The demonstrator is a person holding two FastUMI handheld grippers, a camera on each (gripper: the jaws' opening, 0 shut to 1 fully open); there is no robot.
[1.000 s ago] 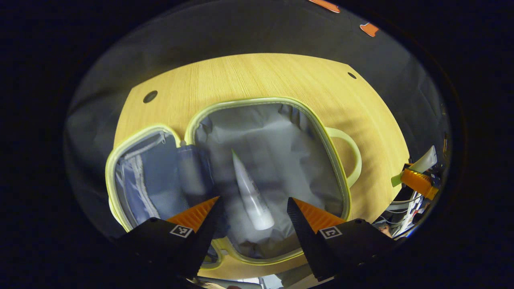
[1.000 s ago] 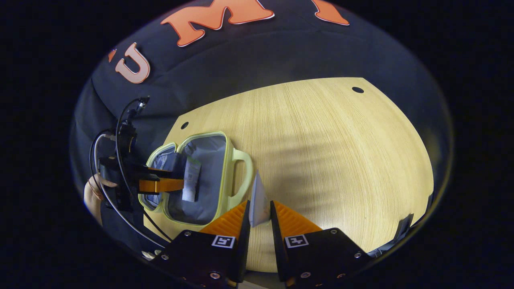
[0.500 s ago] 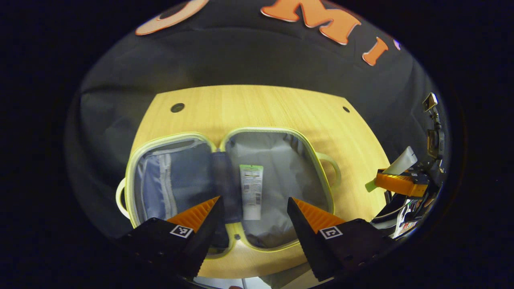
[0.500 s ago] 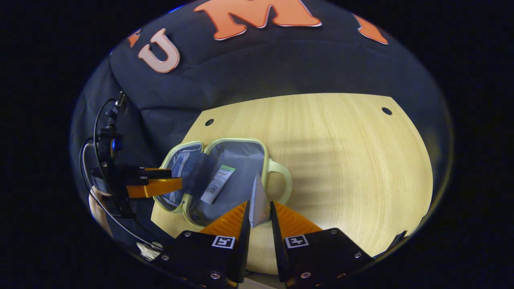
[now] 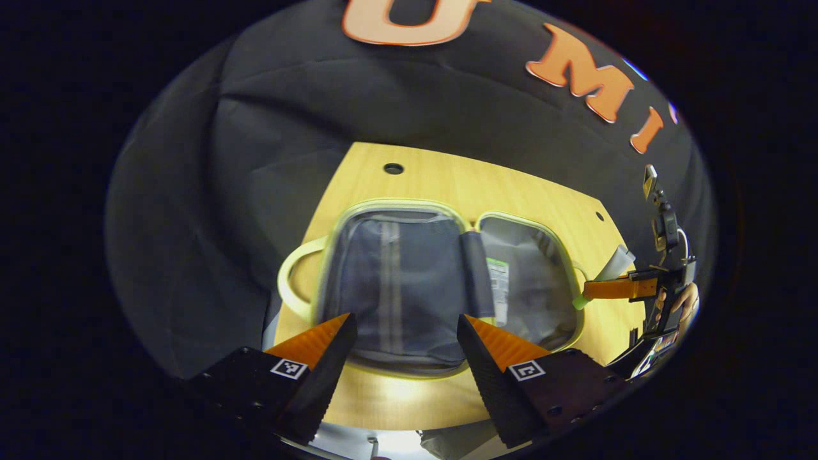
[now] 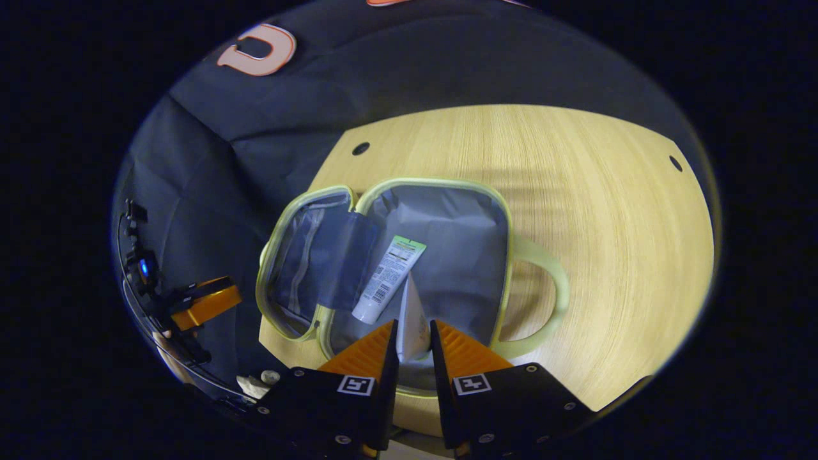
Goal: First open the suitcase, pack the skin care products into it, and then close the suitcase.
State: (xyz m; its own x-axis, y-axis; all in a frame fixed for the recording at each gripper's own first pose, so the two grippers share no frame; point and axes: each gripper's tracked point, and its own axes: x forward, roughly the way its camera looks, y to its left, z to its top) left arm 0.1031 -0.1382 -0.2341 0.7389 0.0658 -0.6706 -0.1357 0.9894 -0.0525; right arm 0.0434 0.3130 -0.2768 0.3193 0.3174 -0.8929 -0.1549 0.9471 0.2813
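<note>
The yellow-trimmed suitcase (image 6: 508,223) lies open flat on the wooden table, grey lining up. A white tube with a green end (image 6: 388,279) rests inside its right half, also seen as the tube (image 5: 498,291) in the left gripper view. My right gripper (image 6: 413,335) is shut on a second white tube (image 6: 412,313), held upright over the near part of that half. My left gripper (image 5: 402,329) stands open with nothing between its fingers, above the near edge of the zippered lid half (image 5: 396,287). The right gripper (image 5: 610,287) with its tube shows at the far right of that view.
The wooden table (image 6: 607,211) has free room to the right of the case and small round holes (image 6: 360,148) near its far corners. Dark cloth wall stands behind. A hand (image 5: 684,300) holds the right gripper; cables hang by it.
My left gripper drew back and swung left, away from the tube lying in the case. My right gripper carried its tube left, from beside the handle to over the right half.
</note>
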